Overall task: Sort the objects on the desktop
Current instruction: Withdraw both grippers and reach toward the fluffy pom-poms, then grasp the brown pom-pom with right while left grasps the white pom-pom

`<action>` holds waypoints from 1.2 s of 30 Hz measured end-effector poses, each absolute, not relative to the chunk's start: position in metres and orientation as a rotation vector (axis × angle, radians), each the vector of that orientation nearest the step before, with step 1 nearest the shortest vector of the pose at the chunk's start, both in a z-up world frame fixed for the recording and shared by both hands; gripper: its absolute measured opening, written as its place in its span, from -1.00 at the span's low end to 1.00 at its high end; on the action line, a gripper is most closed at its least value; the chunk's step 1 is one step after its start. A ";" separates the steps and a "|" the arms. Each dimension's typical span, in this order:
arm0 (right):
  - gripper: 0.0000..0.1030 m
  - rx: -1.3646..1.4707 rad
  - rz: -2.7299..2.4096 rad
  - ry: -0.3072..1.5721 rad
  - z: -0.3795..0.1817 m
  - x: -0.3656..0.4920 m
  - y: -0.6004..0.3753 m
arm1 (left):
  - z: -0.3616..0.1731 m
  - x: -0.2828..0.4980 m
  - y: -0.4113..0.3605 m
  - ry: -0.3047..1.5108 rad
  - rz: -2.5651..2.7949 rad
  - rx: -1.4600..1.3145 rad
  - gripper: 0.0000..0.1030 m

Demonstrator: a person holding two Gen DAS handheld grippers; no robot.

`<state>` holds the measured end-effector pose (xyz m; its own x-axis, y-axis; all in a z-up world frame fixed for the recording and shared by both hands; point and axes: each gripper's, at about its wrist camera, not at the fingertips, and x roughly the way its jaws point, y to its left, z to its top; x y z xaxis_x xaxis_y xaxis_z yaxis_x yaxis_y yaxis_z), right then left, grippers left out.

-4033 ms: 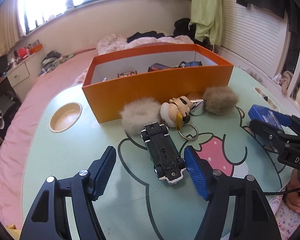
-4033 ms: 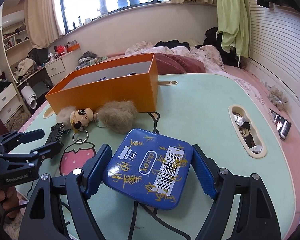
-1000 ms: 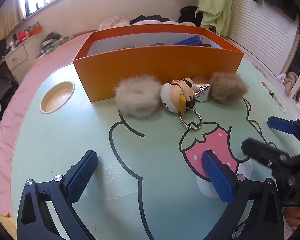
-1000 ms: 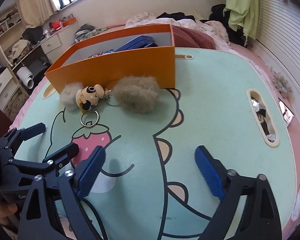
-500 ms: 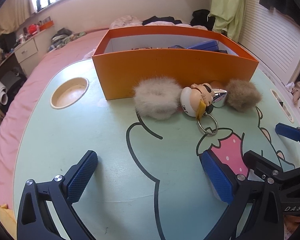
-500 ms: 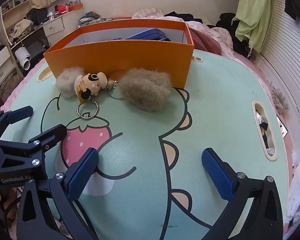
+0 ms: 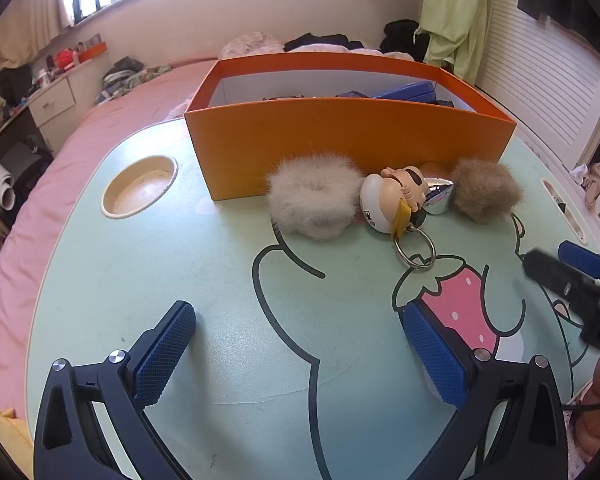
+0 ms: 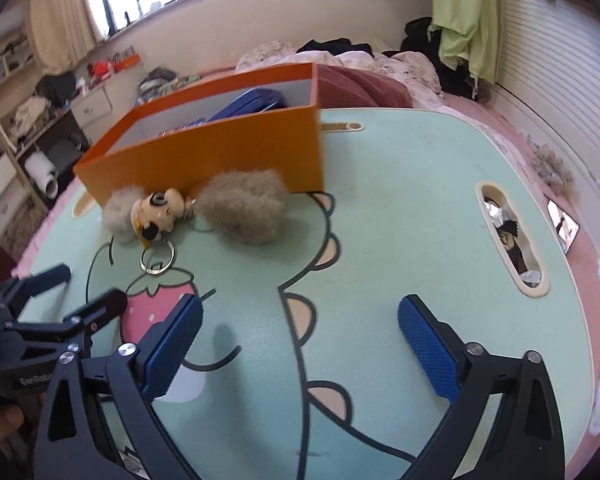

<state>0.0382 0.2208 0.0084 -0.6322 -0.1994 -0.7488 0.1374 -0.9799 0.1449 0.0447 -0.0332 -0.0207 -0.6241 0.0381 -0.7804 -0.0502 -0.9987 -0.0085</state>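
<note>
Here the left gripper point(image 7: 300, 354) has its blue ribbed pads wide apart with only bare tabletop between them; its black frame reads "GenRobo", cut off, in the right wrist view. The right gripper point(image 8: 298, 338) is empty too, its pads apart and just now closing in a little over the printed cartoon on the green lap table point(image 8: 400, 208).

Taking the orange box point(image 7: 340, 136) as the landmark: a pale grey fur pom-pom point(image 7: 314, 200) lies against its near wall, touching it. Just beside that sits a cartoon figurine keychain point(image 7: 396, 200) with small letters on its white back, too small to read, and its metal split ring point(image 7: 415, 249) lies on the table toward the grippers, at the top of a printed strawberry point(image 7: 460, 308). A brown fur pom-pom point(image 7: 485, 190) rests by the box's right near corner. Inside the box a blue tin point(image 7: 404, 90) leans near the right end, among other items hidden by the wall. Left of the box, a round cup recess point(image 7: 140, 186) is set into the table.
</note>
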 end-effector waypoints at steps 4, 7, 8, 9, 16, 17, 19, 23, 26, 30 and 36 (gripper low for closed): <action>0.59 1.232 -2.692 -0.247 0.012 0.031 0.240 | -0.021 0.045 -0.033 0.021 2.788 -1.339 1.00; 0.58 1.231 -2.650 -0.327 0.018 0.020 0.243 | -0.021 0.045 -0.033 0.021 2.788 -1.339 1.00; 0.58 1.219 -2.631 -0.347 0.021 0.016 0.242 | -0.021 0.045 -0.033 0.021 2.788 -1.339 1.00; 0.58 1.209 -2.606 -0.343 0.025 0.011 0.238 | -0.021 0.045 -0.033 0.021 2.788 -1.339 1.00; 0.52 1.228 -2.528 -0.225 0.033 -0.025 0.195 | -0.022 0.046 -0.033 0.020 2.789 -1.336 1.00; 0.31 1.249 -2.510 -0.234 0.030 -0.030 0.192 | -0.022 0.046 -0.033 0.019 2.790 -1.335 1.00; -0.14 1.297 -2.458 -0.272 0.023 -0.037 0.191 | -0.022 0.046 -0.032 0.019 2.790 -1.335 1.00; -0.18 1.280 -2.446 -0.328 0.018 -0.031 0.203 | -0.018 0.044 -0.034 -0.013 2.783 -1.321 1.00; -0.19 1.221 -2.456 -0.353 0.020 -0.018 0.214 | -0.009 0.042 -0.043 -0.098 2.780 -1.263 1.00; -0.19 1.179 -2.483 -0.372 0.028 -0.006 0.224 | 0.006 0.029 -0.052 -0.165 2.783 -1.205 0.98; -0.19 1.182 -2.474 -0.397 0.029 -0.008 0.226 | 0.007 -0.014 -0.059 -0.266 2.712 -1.266 0.43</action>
<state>-0.0081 0.2261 0.0295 -0.5804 -0.4415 -0.6843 0.2055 -0.8925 0.4015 -0.0142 -0.0594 0.0075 -0.6373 0.1976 -0.7449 -0.0492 -0.9750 -0.2165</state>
